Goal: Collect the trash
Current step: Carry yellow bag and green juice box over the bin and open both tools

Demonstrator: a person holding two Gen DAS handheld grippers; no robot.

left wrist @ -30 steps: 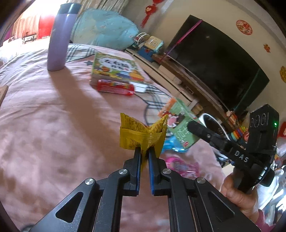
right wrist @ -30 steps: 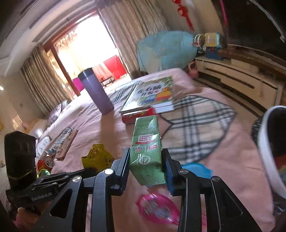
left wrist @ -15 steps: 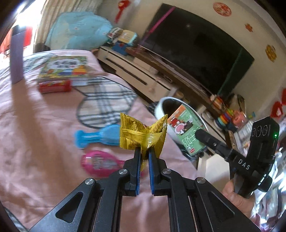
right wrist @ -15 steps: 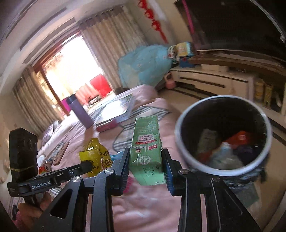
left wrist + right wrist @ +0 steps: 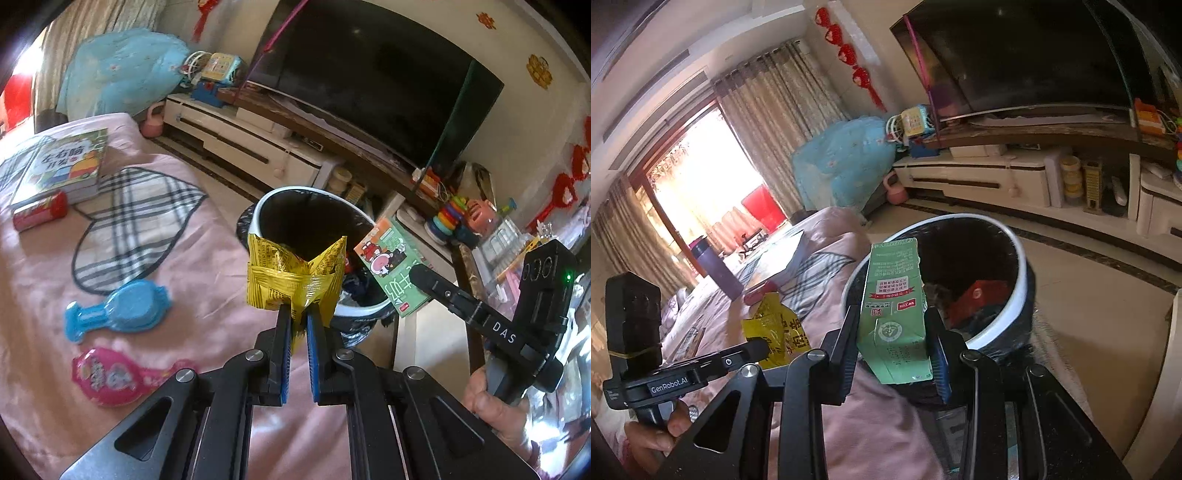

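My left gripper (image 5: pixel 297 317) is shut on a crumpled yellow snack wrapper (image 5: pixel 295 275), held at the near rim of a white-rimmed black trash bin (image 5: pixel 258 210) beside the pink bed. My right gripper (image 5: pixel 894 332) is shut on a green drink carton (image 5: pixel 894 314), held upright over the bin's near edge (image 5: pixel 1019 295). The carton also shows in the left wrist view (image 5: pixel 395 267), over the bin's right side. The wrapper shows in the right wrist view (image 5: pixel 775 328), left of the carton. Trash lies inside the bin.
On the pink bedspread (image 5: pixel 184 258) lie a blue toy (image 5: pixel 118 312), a pink toy (image 5: pixel 110 374), a red packet (image 5: pixel 40 214) and a picture book (image 5: pixel 62 166). A purple bottle (image 5: pixel 718 267) stands farther back. A TV and low cabinet (image 5: pixel 997 177) stand beyond the bin.
Both grippers have swung from over the bed toward the trash bin, carrying the wrapper and the carton. The bin is now directly ahead and close. Both grips are unchanged.
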